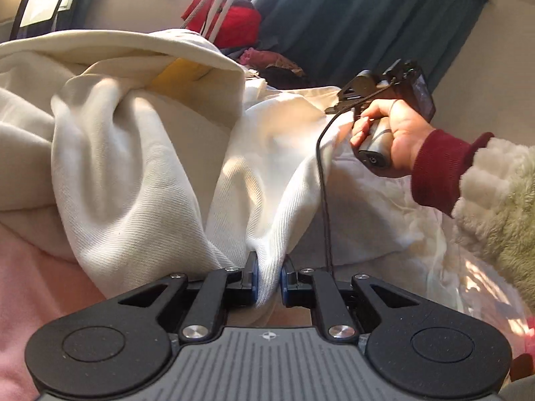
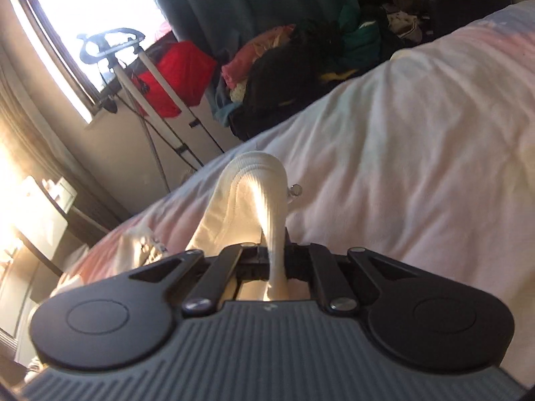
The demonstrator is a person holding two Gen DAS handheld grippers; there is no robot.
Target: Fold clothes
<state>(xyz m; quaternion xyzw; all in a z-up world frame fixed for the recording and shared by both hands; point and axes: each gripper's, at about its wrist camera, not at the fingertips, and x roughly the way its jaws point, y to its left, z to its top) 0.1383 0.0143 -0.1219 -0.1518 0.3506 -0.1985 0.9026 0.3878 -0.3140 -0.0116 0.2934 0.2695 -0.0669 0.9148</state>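
Both the left claw (image 1: 269,279) and right claw (image 2: 276,257) pinch the cream garment (image 1: 133,173), lifting it above the bed (image 2: 418,153) to spread it for folding.

The garment (image 1: 140,167) lies heaped on the bed (image 2: 418,140), with the right gripper (image 1: 337,108) at its right edge, the left gripper (image 1: 268,280) at its near edge, and beyond the bed a pile of clothes (image 2: 301,77) beside a stand (image 2: 150,77) under the window (image 2: 93,16).
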